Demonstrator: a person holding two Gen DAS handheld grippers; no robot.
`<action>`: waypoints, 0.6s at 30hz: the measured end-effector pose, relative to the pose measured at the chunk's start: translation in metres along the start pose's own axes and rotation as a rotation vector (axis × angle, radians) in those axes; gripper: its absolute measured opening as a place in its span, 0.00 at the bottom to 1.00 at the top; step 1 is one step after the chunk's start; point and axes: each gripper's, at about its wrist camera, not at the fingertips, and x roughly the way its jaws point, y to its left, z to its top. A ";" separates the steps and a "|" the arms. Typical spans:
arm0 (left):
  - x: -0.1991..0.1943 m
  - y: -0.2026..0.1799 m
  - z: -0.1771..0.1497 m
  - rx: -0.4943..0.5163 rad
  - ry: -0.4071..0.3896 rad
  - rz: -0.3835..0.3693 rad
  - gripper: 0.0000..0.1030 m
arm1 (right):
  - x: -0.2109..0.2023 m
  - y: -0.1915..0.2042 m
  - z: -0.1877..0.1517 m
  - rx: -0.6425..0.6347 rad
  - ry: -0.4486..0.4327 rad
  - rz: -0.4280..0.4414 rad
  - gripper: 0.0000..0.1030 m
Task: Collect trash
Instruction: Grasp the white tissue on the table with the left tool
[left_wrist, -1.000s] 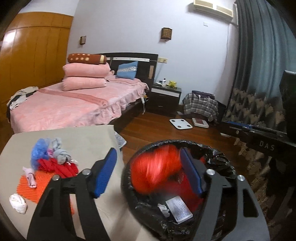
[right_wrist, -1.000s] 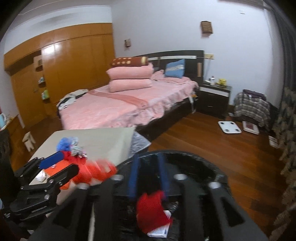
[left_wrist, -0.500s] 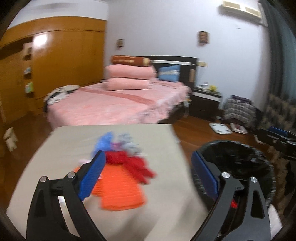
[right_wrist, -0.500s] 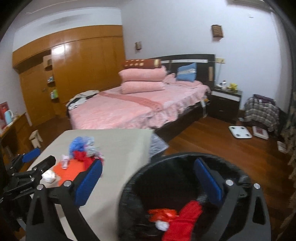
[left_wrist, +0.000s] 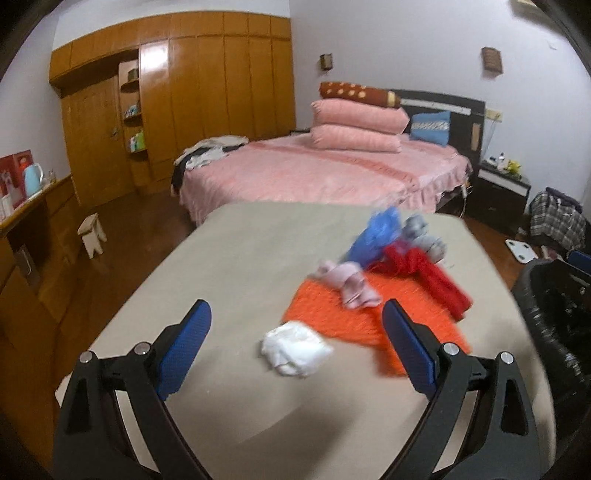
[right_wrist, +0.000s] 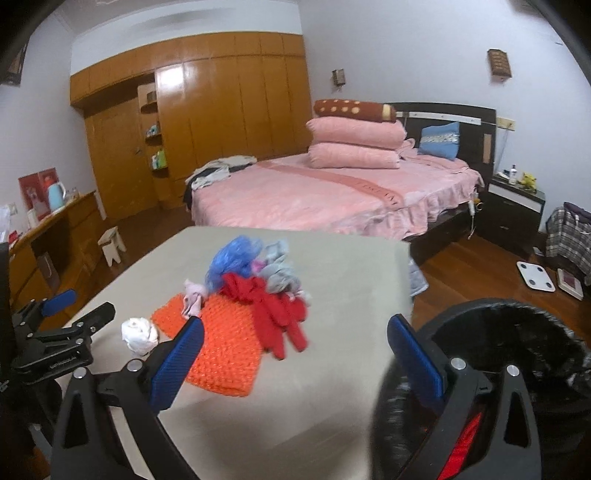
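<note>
Two grippers, both spread wide and holding nothing — left gripper (left_wrist: 295, 334) above the near part of the beige desk (left_wrist: 229, 266), right gripper (right_wrist: 293, 345) over the desk edge next to the bin. Between the left blue pads, lying on the desk, not gripped: white crumpled wad (left_wrist: 293, 347). Just beyond it, orange knitted piece (left_wrist: 347, 317), with a pink scrap (left_wrist: 347, 284) and red cloth (left_wrist: 428, 277) resting on it. Behind these, blue fluffy bundle (left_wrist: 376, 234) touching a grey rag (left_wrist: 424, 236). At the right of the desk, black-lined trash bin (right_wrist: 517, 332) — something red inside, low in the right wrist view.
</note>
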 end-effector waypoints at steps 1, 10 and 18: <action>0.002 0.003 -0.005 -0.003 0.010 0.002 0.88 | 0.006 0.004 -0.003 -0.005 0.009 0.005 0.94; 0.034 0.011 -0.019 -0.025 0.075 0.008 0.88 | 0.034 0.021 -0.012 -0.035 0.051 0.012 0.94; 0.053 0.010 -0.022 -0.041 0.127 -0.011 0.80 | 0.048 0.024 -0.011 -0.052 0.073 0.012 0.94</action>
